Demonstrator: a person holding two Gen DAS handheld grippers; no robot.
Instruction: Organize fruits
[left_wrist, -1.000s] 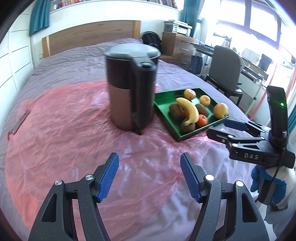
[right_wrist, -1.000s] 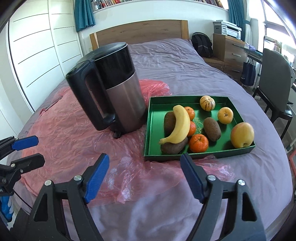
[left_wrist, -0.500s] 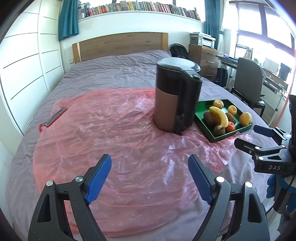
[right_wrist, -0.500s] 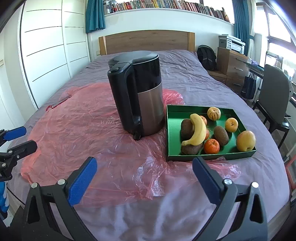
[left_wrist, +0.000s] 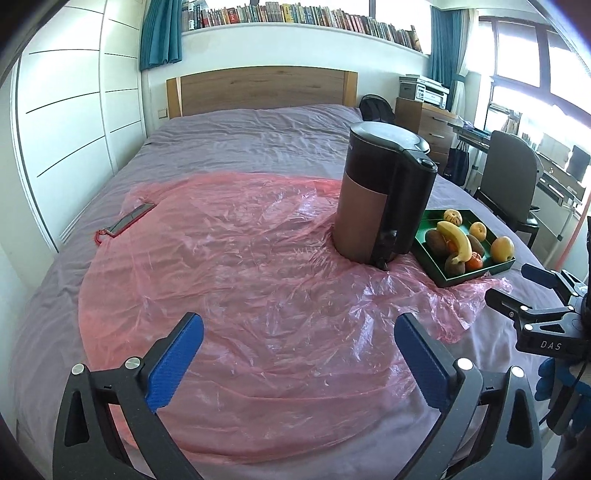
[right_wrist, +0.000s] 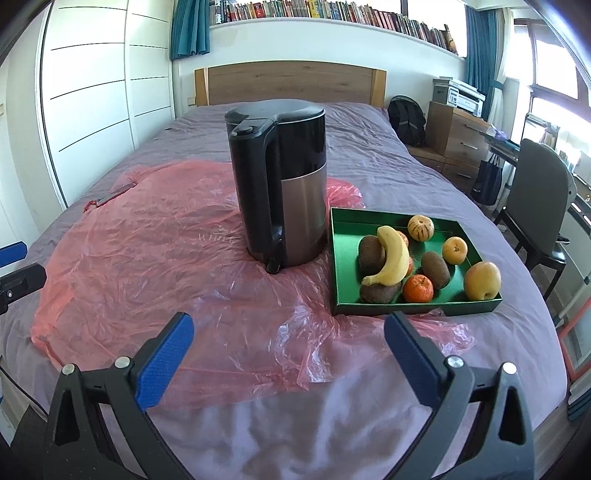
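While both grippers hang above the near edge of the bed, every fruit lies in the green tray (right_wrist: 373, 306).

Left gripper (left_wrist: 297, 356): jaws opening, already spread wide, nothing between the blue pads, only pink plastic sheet (left_wrist: 229, 266) beneath. Right gripper (right_wrist: 286, 354): jaws wide apart and empty, over the sheet's front edge and the purple bed cover (right_wrist: 388, 155). The tray sits on the sheet, just right of the upright black and copper kettle (right_wrist: 284, 184) and close to its base. Contents: a banana (right_wrist: 393, 256) lying across brown kiwis (right_wrist: 436, 269), a mandarin (right_wrist: 418, 288) at the front, a yellow apple (right_wrist: 482, 280) in the front right corner, a small orange fruit (right_wrist: 455, 250) and a striped round fruit (right_wrist: 420, 228) toward the back. A phone (left_wrist: 133, 219) lies at the sheet's far left edge.
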